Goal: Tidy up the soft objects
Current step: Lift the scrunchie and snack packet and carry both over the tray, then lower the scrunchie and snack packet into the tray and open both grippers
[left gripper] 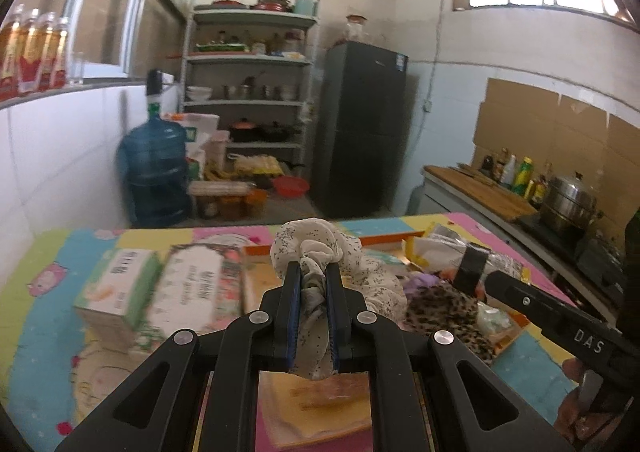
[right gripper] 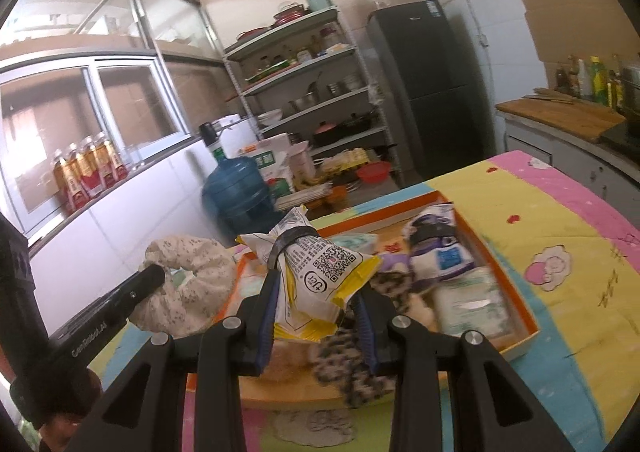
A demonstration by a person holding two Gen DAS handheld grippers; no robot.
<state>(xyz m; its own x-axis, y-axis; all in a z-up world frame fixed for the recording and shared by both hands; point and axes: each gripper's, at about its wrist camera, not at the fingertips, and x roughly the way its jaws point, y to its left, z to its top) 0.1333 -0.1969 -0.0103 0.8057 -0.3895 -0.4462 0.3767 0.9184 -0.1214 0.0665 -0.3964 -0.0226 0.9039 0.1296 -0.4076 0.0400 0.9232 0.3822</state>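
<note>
My left gripper [left gripper: 313,270] is shut on a cream speckled cloth scrunchie [left gripper: 320,248] and holds it above the orange tray [left gripper: 384,238]. The scrunchie also shows in the right wrist view [right gripper: 188,280]. My right gripper [right gripper: 316,292] is shut on a yellow-and-white snack packet [right gripper: 320,276] and holds it above the orange tray [right gripper: 520,336]. A leopard-print cloth [left gripper: 444,312] lies in the tray, under my right gripper [left gripper: 472,268]. A purple-and-white packet [right gripper: 436,252] and a pale green tissue pack [right gripper: 468,300] also lie in the tray.
Two tissue packs [left gripper: 156,288] lie left of the tray on the colourful tablecloth [right gripper: 560,244]. Beyond the table stand a blue water jug [left gripper: 154,168], a shelf rack [left gripper: 248,92] and a dark fridge [left gripper: 360,124]. A counter with a steel pot [left gripper: 568,204] runs on the right.
</note>
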